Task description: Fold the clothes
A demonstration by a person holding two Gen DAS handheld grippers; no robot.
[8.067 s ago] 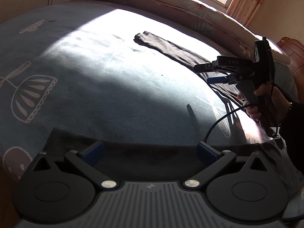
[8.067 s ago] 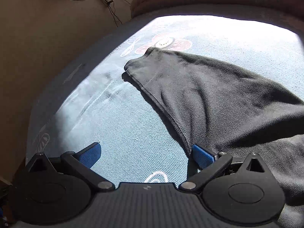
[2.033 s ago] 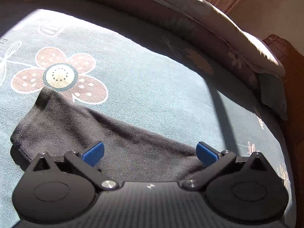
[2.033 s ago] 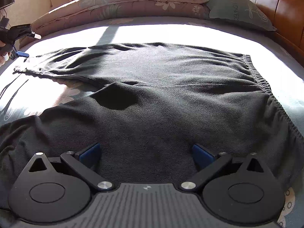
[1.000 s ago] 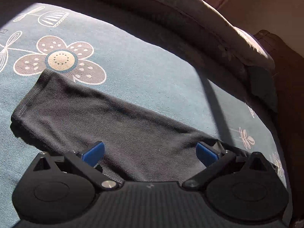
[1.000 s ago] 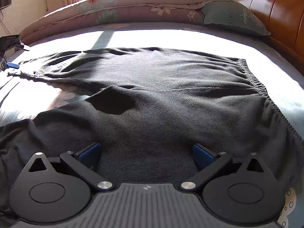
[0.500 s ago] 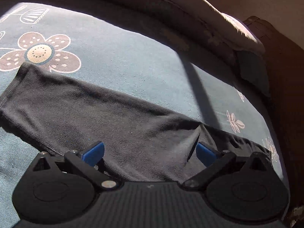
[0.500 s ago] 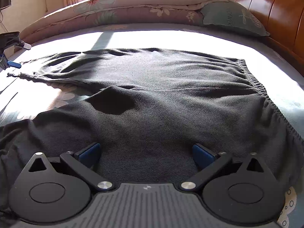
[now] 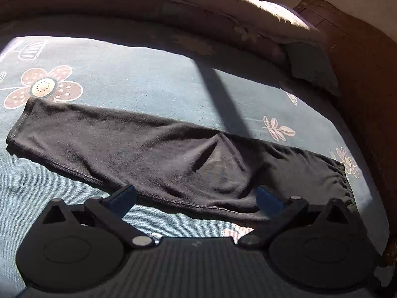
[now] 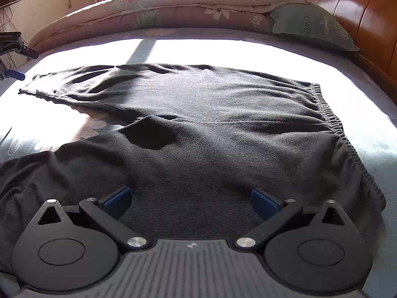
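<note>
blk pants (image 9: pixel 153 154) flat on bedsheet (image 9: pixel 148 82), left gripper (image 9: pixel 196 198) wide apart.

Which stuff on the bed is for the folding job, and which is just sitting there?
For folding:
black pants, spread flat on the bed
left gripper, open
right gripper, open

Just sitting there:
green pillow
rolled floral quilt
blue flowered sheet
wooden headboard

We find one pair of black trousers (image 10: pixel 211 129) laid flat on the bed, legs parted in a V. The elastic waistband (image 10: pixel 347 144) is gathered (ribbed edge visible). One leg (image 9: pixel 104 136) lies straight, slightly creased, its cuff over a flower print.
</note>
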